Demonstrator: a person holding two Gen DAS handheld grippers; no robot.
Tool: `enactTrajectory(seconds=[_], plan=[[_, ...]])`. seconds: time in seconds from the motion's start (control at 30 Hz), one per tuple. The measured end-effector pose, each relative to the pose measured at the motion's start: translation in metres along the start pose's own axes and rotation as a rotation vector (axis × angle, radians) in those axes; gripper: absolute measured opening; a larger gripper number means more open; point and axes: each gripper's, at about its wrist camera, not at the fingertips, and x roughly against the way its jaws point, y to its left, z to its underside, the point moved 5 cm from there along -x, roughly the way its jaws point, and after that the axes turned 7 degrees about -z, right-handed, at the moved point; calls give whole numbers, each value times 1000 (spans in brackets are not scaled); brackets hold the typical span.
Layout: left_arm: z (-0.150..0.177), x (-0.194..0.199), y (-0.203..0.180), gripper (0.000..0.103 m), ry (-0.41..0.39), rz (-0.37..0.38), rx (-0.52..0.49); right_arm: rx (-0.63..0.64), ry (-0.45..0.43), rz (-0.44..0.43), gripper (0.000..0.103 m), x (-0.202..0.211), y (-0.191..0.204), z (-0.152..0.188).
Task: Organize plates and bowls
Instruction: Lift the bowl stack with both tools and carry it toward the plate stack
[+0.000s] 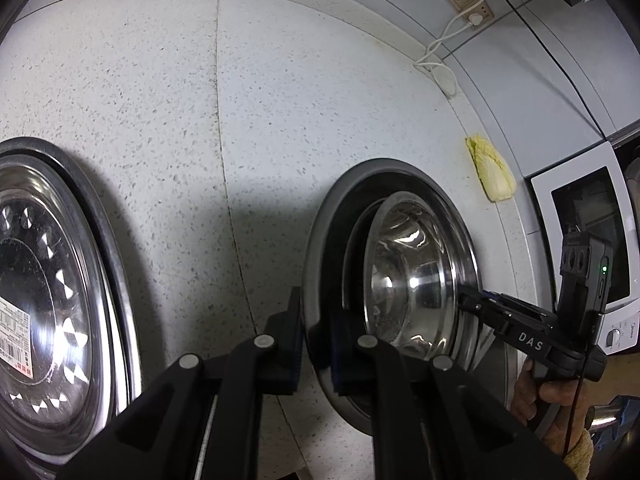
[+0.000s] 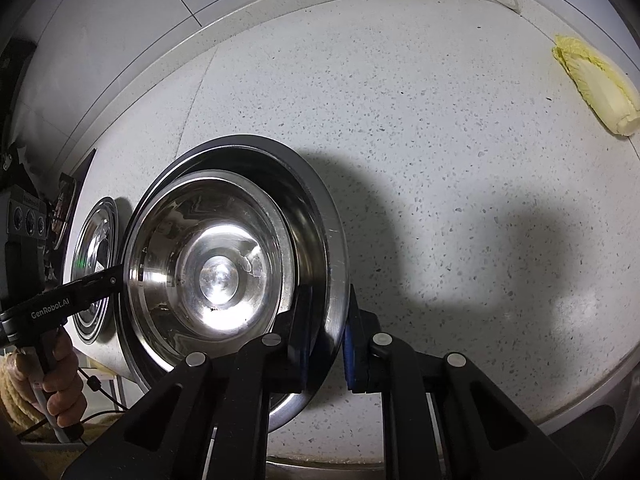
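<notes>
A large steel bowl (image 1: 332, 208) (image 2: 320, 208) stands on the speckled counter with a smaller steel bowl (image 1: 412, 280) (image 2: 216, 256) nested inside it. My left gripper (image 1: 316, 320) is shut on the large bowl's near rim, one finger inside and one outside. My right gripper (image 2: 328, 312) is shut on the opposite rim in the same way. Each gripper shows in the other's view: the right gripper (image 1: 468, 300) at the bowl's far edge, the left gripper (image 2: 112, 280) at its left edge. A flat steel plate (image 1: 44, 280) (image 2: 94, 264) with a paper label lies to the left.
A piece of pale yellow cabbage (image 1: 492, 172) (image 2: 596, 88) lies near the back wall. A white microwave (image 1: 588, 232) stands at the right. Wall sockets (image 1: 468, 0) with a white cable (image 1: 440, 68) sit behind the counter (image 2: 440, 120). A hand (image 2: 60, 380) holds the left gripper's handle.
</notes>
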Motion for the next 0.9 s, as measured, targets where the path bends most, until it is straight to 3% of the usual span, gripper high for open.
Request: enactTrajectory(seconds=[0.57, 0.77, 0.9], plan=[[-18, 18, 1, 8, -28, -31, 25, -43, -47, -87, 12, 16, -10, -5], [-17, 49, 10, 8, -66, 17, 37, -55, -92, -71, 12, 39, 7, -4], [-6, 89, 42, 8, -77, 35, 72, -39, -114, -43, 12, 52, 42, -2]])
